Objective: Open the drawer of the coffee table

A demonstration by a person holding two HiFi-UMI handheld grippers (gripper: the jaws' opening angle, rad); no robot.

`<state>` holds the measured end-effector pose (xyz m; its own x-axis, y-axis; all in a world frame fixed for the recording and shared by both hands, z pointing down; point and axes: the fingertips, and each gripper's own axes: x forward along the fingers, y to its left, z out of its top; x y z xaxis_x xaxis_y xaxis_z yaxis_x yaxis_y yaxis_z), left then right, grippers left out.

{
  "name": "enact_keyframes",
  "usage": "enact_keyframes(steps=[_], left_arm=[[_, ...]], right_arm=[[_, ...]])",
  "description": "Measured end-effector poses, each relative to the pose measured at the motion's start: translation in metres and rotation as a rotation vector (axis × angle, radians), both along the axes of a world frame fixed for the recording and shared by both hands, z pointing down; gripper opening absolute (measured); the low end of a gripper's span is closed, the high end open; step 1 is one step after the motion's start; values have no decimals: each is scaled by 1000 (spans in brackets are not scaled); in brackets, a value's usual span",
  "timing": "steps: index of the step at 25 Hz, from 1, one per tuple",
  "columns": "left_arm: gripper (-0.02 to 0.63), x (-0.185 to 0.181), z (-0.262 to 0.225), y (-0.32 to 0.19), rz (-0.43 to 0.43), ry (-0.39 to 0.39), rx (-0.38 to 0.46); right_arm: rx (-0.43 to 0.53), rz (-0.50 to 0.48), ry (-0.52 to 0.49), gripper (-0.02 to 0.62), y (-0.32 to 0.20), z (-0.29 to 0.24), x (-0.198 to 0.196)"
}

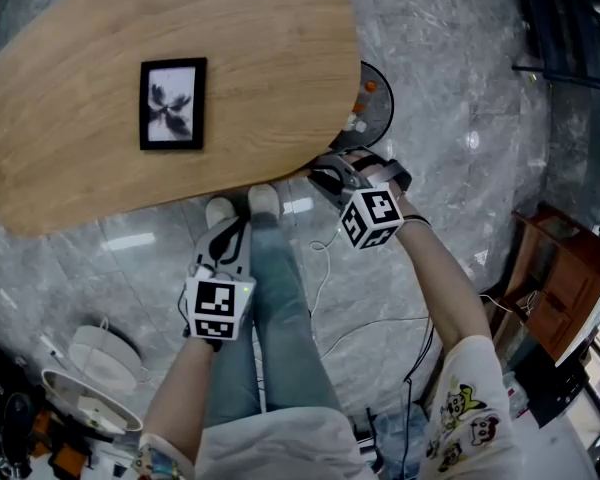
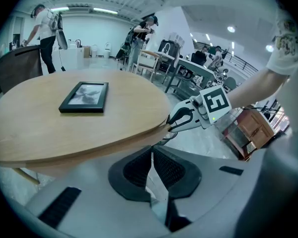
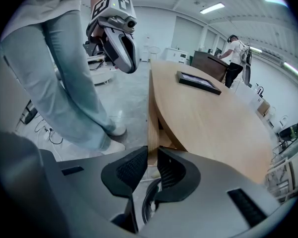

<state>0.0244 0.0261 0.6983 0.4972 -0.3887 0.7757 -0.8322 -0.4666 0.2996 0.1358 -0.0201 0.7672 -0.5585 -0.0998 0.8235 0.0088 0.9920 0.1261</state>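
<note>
Left tool (image 1: 227,240) empty, right tool (image 1: 327,176) on the bench (image 1: 270,58) edge.
Left tool hangs over the person's legs (image 1: 280,308), jaws together on nothing. Right tool narrowly pinches the wooden drawer lip (image 3: 152,128) under the bench's near right end; a picture frame (image 1: 173,104) lies farther left on top.

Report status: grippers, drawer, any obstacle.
Left gripper shut, empty, off table. Right gripper shut on coffee table edge. No drawer open yet. Picture frame on top, clear.
</note>
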Motion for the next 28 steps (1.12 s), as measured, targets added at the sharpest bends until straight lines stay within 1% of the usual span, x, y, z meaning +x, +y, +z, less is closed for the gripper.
enact_keyframes(steps=[5, 9, 11, 12, 13, 16, 17, 20, 21, 22, 24, 26, 28], left_arm=[[14, -1, 2, -4, -13, 0, -7], [14, -2, 1, -8, -26, 8, -5], [14, -2, 0, -9, -31, 15, -4], [14, -3, 0, -10, -31, 17, -4], [14, -3, 0, -10, -31, 18, -3], [14, -5, 0, -10, -28, 18, -4], [14, -5, 1, -9, -27, 17, -6], [14, -8, 4, -5, -24, 11, -10], [14, -10, 5, -3, -24, 8, -12], [14, -11, 6, -2, -24, 4, -14], [14, -14, 7, 1, -24, -2, -16], [14, -15, 6, 2, -24, -6, -16], [14, -14, 4, 4, -26, -5, -12]], right_arm=[[-9, 40, -15, 55, -1, 2, 1], [-1, 12, 12, 55, 1, 6, 0], [-17, 30, 5, 67, 4, 6, -3], [-26, 54, -3, 69, 5, 6, -4], [-36, 86, -11, 84, 6, 7, -6], [-43, 211, -7, 165, 7, 15, -13], [-41, 261, 0, 172, 5, 20, -15], [-12, 373, 24, 163, -4, 32, -19], [0, 389, 25, 125, -7, 33, -19], [8, 388, 21, 132, -8, 34, -19], [9, 348, 6, 115, -9, 32, -18], [9, 291, 0, 105, -6, 31, -18], [27, 211, 8, 92, -1, 28, -17]])
